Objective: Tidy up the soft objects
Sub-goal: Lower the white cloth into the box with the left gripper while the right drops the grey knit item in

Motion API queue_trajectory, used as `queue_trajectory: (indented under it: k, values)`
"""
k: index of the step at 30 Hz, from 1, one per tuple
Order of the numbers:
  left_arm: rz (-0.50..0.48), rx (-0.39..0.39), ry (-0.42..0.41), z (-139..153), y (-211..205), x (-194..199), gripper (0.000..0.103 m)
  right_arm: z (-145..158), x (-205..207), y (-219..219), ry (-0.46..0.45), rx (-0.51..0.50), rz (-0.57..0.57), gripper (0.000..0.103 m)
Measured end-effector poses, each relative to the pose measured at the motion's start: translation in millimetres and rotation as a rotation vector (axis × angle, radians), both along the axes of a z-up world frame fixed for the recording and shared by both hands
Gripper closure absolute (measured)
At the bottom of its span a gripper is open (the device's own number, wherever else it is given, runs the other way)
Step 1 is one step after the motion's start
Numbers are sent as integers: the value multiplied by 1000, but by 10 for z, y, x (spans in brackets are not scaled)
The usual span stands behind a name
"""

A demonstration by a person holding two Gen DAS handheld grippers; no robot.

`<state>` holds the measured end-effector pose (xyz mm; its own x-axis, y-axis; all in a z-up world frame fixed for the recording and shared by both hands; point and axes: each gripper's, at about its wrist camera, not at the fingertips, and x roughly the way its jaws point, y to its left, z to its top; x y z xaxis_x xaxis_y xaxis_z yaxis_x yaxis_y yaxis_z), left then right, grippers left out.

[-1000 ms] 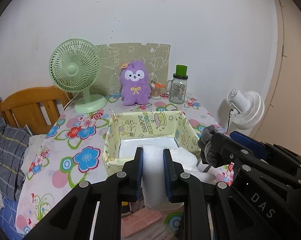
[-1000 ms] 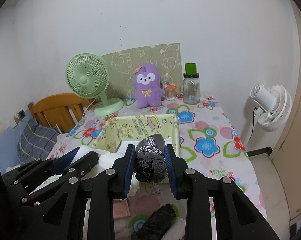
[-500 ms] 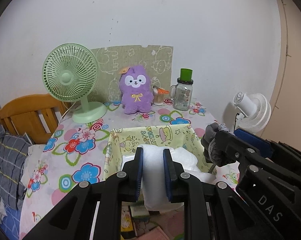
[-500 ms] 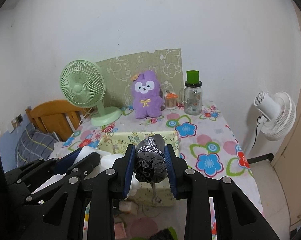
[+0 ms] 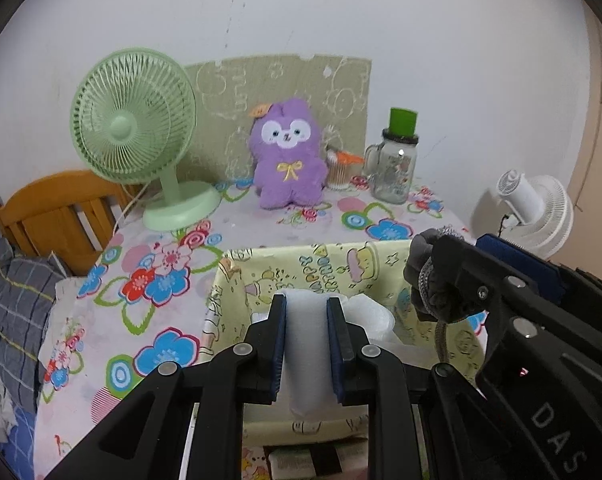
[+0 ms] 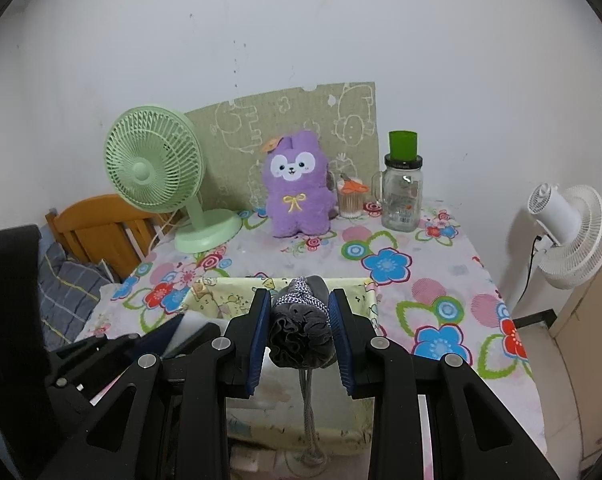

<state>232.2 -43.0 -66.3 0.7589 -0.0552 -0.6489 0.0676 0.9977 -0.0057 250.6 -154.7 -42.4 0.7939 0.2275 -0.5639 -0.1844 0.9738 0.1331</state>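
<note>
While held over bin [image 5: 341, 264]: left gripper [image 5: 307, 336] clamped on white foam [image 5: 306, 356]; right gripper [image 6: 301, 328] clamped on grey puff [image 6: 301, 332], cord dangling.

Right gripper [image 6: 299, 320] clamps gray mesh pouf [image 6: 301, 332], apparently above bin [image 6: 371, 304].

Both my wrist cameras look forward along their fingers, close above the yellow fabric bin [image 5: 333, 264] [image 6: 229, 296], toward the back wall, sharing the floral table [image 5: 149, 248] [image 6: 441, 280], green fan [image 5: 133, 128] [image 6: 153, 168] and purple plush [image 5: 287, 156] [image 6: 297, 188] mid-frame.
</note>
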Motion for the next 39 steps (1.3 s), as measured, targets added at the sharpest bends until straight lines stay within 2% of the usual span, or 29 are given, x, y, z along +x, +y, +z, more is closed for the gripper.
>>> queue_trajectory:
  k: [8, 11, 13, 17, 18, 19, 21, 22, 28, 30, 39]
  values:
    - [36, 2, 53, -213, 32, 195, 83, -235, 288, 32, 71, 26, 17, 69]
    - [38, -7, 72, -269, 52, 242, 77, -310, 370, 48, 93, 20, 16, 69]
    - [38, -14, 77, -287, 63, 258, 66, -348, 410, 46, 106, 13, 4, 69]
    - [48, -28, 83, -301, 88, 277, 54, -403, 459, 55, 134, 1, 9, 68]
    - [47, -37, 87, -305, 100, 285, 46, -410, 463, 59, 136, -2, 10, 67]
    - [47, -45, 91, -308, 112, 290, 43, -412, 464, 65, 139, -7, 12, 63]
    - [46, -44, 91, -306, 122, 284, 38, -402, 463, 72, 139, -18, 10, 27]
    - [42, -44, 91, -299, 125, 277, 33, -379, 436, 74, 119, -21, 7, 22]
    - [39, -30, 79, -212, 117, 175, 10, -279, 341, 96, 99, -41, 7, 13]
    - [24, -35, 65, -159, 110, 102, 6, -248, 287, 89, 93, -42, 1, 10]
    - [12, -58, 16, 50, 142, -183, 1, -28, -48, 93, 42, -58, -4, 4]
